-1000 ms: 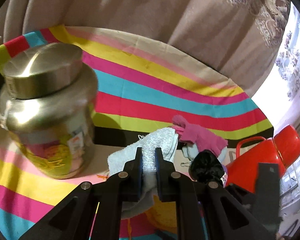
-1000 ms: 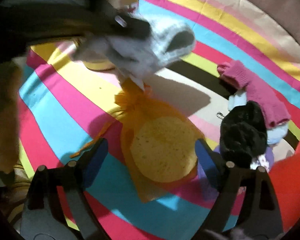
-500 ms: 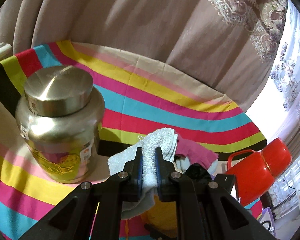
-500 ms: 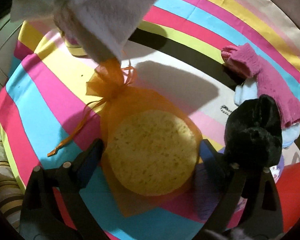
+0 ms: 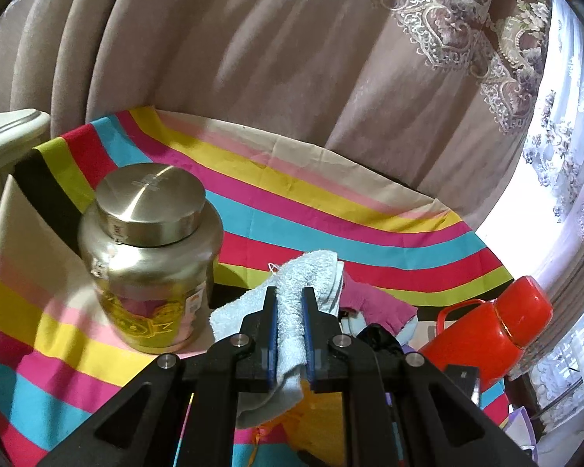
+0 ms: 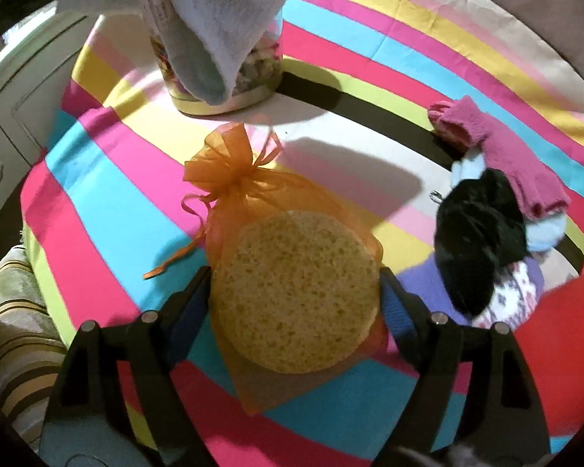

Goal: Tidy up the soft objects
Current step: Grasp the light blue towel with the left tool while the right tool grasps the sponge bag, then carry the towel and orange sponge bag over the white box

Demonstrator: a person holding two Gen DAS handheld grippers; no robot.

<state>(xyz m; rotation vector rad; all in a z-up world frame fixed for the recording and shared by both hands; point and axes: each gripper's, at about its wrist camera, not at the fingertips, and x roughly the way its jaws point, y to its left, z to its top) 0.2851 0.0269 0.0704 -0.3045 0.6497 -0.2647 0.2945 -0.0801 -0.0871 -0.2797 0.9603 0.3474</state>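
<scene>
Left wrist view: your left tongs (image 5: pixel 289 311) are clamped nearly closed on a pale blue towel (image 5: pixel 292 299), which hangs clear of the striped cloth (image 5: pixel 292 218) covering the desk. A steel jar (image 5: pixel 148 257) with a flat metal lid stands toward the desk's left edge. A red flask (image 5: pixel 486 334) lies near the right edge, with a magenta glove (image 5: pixel 377 305) between it and the towel. Right wrist view: your right tongs (image 6: pixel 296 284) stand wide and have just been closing, a round yellow sponge (image 6: pixel 296 292) in its orange mesh bag (image 6: pixel 237 167) between the pads; whether they press on it you cannot tell. The sponge lies flat near the desk's middle. A black fuzzy item (image 6: pixel 479 233) sits near the right edge, touching the glove. The towel hangs over the jar at the far left.
</scene>
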